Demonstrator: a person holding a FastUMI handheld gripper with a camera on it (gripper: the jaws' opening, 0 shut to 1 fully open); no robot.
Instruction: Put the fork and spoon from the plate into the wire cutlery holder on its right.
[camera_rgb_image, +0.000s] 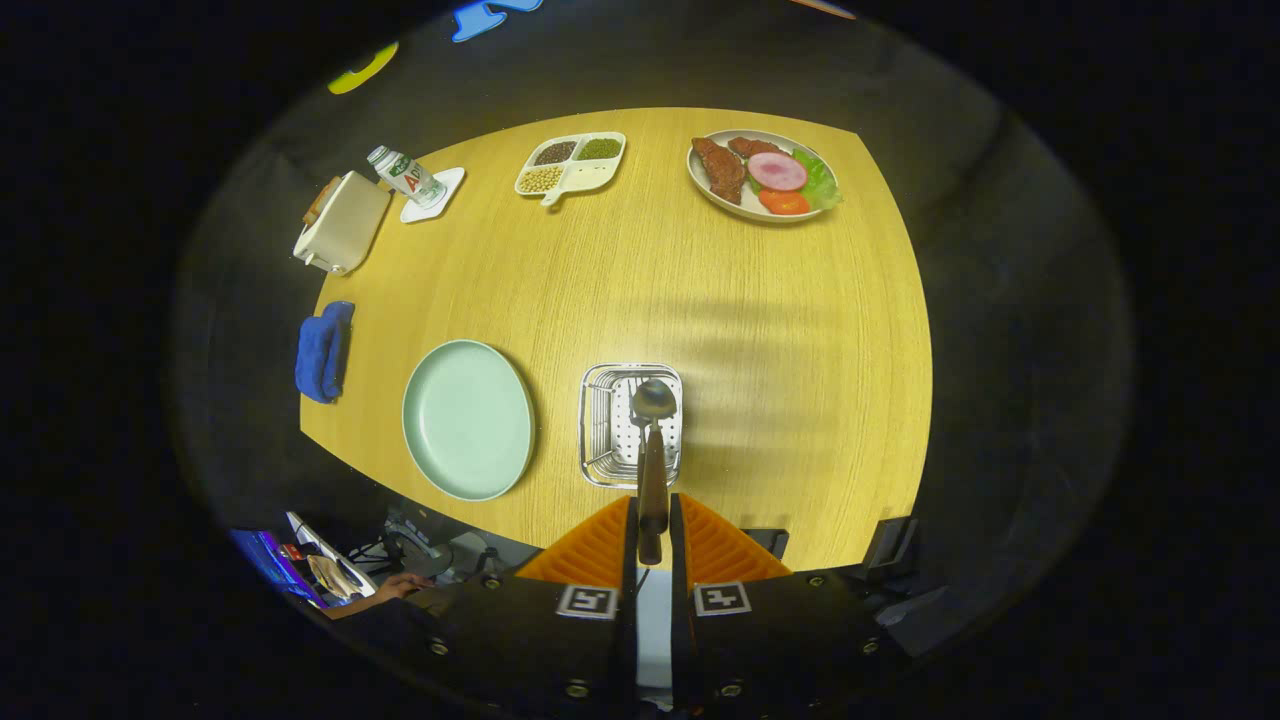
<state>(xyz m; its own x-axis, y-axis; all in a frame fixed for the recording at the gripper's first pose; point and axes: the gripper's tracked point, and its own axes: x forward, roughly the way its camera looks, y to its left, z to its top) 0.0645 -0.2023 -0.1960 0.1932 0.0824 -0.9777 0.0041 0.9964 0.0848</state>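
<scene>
- Spoon: metal bowl, dark brown handle. Handle lies clamped between the two fingers; the bowl points forward and hangs above the wire cutlery holder, seen from high overhead.
- Gripper: two orange ribbed fingers closed together on the spoon handle, one pressing each side. Black body behind them carries two square black-and-white markers.
- Wire cutlery holder: rectangular chrome basket with a perforated floor, standing on the table just ahead of the fingers, directly under the spoon bowl. Whether anything lies inside it cannot be told.
- Plate: pale green, round, nothing on it, just beside the holder on its left.
- Table: light wood grain, bearing all items listed.
- Blue cloth: folded, at the table edge beyond the plate's left side.
- Toaster: cream-coloured, at the far left corner, a slice of bread showing at its top.
- Bottle: small, labelled, lying tilted on a white coaster, next to the toaster.
- Divided dish: white, compartments holding beans or grains, far side of the table.
- Food plate: meat slices, a pink round slice, lettuce, tomato; far right.
- Person's hand: below the table's near edge, among cables.
</scene>
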